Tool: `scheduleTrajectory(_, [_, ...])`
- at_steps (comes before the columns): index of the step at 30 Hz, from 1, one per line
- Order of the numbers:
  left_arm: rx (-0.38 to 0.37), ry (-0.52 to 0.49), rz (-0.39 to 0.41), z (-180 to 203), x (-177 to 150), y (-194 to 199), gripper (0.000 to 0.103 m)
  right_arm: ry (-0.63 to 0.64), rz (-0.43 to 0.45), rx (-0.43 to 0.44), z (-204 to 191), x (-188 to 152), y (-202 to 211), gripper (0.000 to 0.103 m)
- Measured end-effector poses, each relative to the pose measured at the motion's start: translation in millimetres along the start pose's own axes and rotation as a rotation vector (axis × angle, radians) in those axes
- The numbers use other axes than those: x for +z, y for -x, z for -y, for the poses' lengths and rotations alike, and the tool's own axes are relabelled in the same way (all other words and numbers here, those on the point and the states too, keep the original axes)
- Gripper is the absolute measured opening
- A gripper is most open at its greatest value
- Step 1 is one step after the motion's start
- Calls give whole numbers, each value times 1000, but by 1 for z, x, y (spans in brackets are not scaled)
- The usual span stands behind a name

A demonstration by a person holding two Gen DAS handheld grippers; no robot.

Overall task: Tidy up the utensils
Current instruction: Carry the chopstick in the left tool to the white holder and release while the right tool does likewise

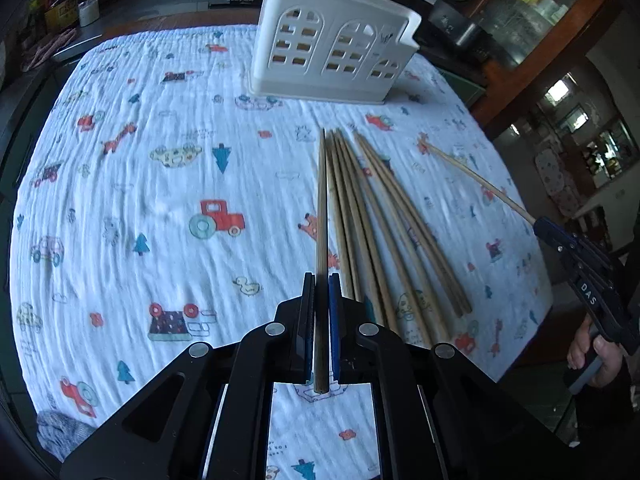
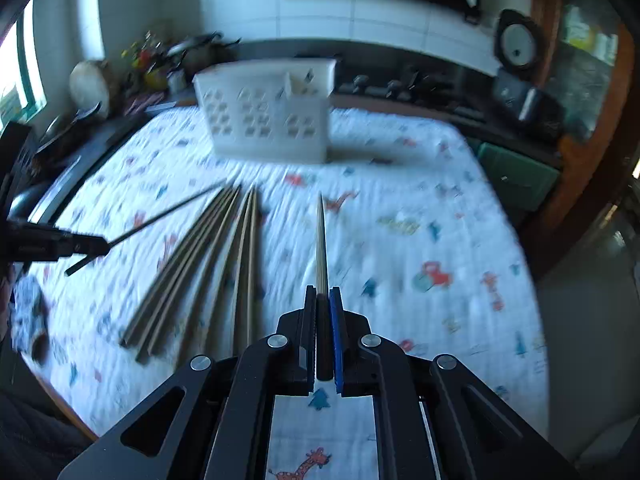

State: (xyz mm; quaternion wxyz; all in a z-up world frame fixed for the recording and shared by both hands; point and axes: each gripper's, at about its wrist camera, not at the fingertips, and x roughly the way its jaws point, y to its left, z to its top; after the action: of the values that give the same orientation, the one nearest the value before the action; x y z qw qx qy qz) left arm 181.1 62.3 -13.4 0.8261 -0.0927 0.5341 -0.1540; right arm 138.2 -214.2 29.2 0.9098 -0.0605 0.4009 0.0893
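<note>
My left gripper point(image 1: 322, 276) is shut on one wooden chopstick point(image 1: 321, 200), which points away from me and hangs above the cloth. Several more chopsticks point(image 1: 384, 232) lie fanned out on the cloth just to its right. A white slotted utensil holder point(image 1: 332, 40) stands upright at the far side. My right gripper point(image 2: 323, 290) is shut on another chopstick point(image 2: 321, 236), held off the cloth; this view is blurred. From the left wrist view the right gripper point(image 1: 560, 240) shows at the right edge with its chopstick point(image 1: 472, 172). The loose chopsticks point(image 2: 208, 264) and the holder point(image 2: 268, 116) also show in the right wrist view.
A white cloth point(image 1: 160, 200) printed with cartoon vehicles covers the table. Behind it runs a dark counter with bottles point(image 1: 60, 4) and a pot. A glass-fronted wooden cabinet point(image 1: 540, 20) stands at the right. A person's hand point(image 1: 600, 356) holds the right gripper's handle.
</note>
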Motion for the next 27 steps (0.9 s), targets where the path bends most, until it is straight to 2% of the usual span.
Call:
scheduleTrajectory(3, [35, -17, 50, 0, 15, 22, 5, -3, 62, 11, 7, 17, 12, 7])
scheduleTrajectory(5, [46, 3, 79, 4, 23, 31, 5, 12, 107, 62, 16, 28, 15, 7])
scheduleTrajectory(8, [72, 53, 139, 18, 32, 41, 5, 106, 174, 117, 28, 48, 16, 7])
scheduleTrajectory(10, [96, 58, 180, 30, 33, 45, 5, 151, 215, 199, 39, 67, 15, 7])
scheduleTrajectory(12, [143, 92, 189, 37, 38, 42, 5, 182, 228, 219, 44, 88, 12, 7])
scheduleTrajectory(13, [137, 104, 195, 41, 40, 42, 5, 182, 228, 219, 44, 88, 12, 7])
scheduleTrajectory(16, [133, 130, 212, 49, 50, 45, 5, 200, 222, 269, 51, 122, 10, 7])
scheduleTrajectory(20, [128, 86, 240, 61, 61, 63, 5, 190, 174, 360, 60, 163, 11, 7])
scheduleTrajectory(22, [93, 54, 251, 63, 68, 76, 5, 179, 157, 392, 63, 180, 16, 7])
scheduleTrajectory(25, [62, -40, 277, 67, 83, 97, 5, 191, 175, 375, 58, 200, 28, 7])
scheduleTrajectory(27, [42, -123, 301, 70, 95, 117, 5, 177, 157, 376, 53, 210, 32, 7])
